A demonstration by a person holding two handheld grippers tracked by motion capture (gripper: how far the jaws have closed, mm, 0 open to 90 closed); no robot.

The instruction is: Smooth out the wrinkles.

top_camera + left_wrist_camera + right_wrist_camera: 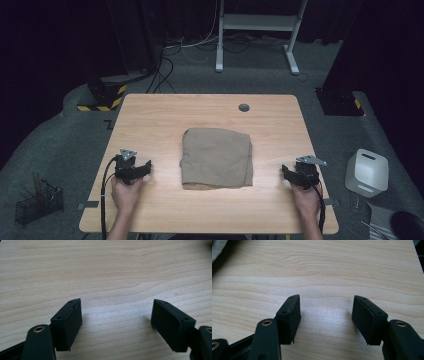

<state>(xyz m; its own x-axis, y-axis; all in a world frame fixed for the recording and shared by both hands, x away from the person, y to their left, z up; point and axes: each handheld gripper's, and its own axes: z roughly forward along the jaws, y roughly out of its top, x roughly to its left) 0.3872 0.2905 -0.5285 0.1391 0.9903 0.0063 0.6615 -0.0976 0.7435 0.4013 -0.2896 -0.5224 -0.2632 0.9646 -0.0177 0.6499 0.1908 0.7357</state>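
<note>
A folded tan cloth (217,157) lies flat in the middle of the wooden table (150,115). My left gripper (145,167) rests on the table to the cloth's left, held in a hand. In the left gripper view that gripper (117,312) stands open over bare wood. My right gripper (286,172) sits to the cloth's right, apart from it. Seen in the right gripper view, the gripper (326,308) is open with nothing between its jaws, and a corner of the cloth (217,250) shows at the top left.
A round grommet hole (244,107) sits near the table's far edge. On the floor stand a white container (367,172) at the right, a wire basket (39,201) at the left, and a white desk frame (257,30) with cables behind.
</note>
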